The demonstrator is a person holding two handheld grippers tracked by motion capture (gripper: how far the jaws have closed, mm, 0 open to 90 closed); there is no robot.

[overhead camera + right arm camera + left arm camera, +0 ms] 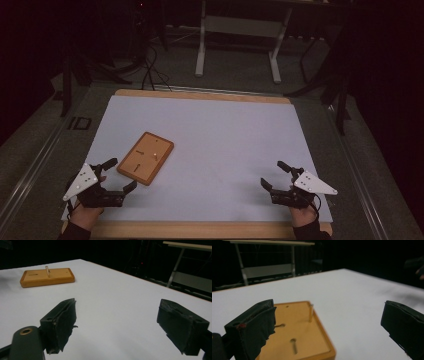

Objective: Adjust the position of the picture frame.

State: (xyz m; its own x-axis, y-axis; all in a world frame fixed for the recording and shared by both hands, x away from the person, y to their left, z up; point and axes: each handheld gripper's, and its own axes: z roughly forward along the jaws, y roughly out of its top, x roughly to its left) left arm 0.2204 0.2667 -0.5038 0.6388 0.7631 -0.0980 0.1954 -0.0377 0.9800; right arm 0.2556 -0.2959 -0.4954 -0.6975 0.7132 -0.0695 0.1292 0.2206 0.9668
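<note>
Both your grippers are wide open with nothing in them. Your left gripper (119, 175) sits right by the near corner of the wooden block (145, 157), not touching it as far as I can tell; the right gripper (273, 175) is way off on the other side of the white table (225, 130). The block lies flat on the left half, turned at an angle, with a thin peg (311, 313) standing up in it and a couple of slots cut in the top. Looks stiff, solid and fairly light, probably a bit slick on that smooth surface. I'd grab it across the short sides and stay clear of the peg, which looks easy to snap.
</note>
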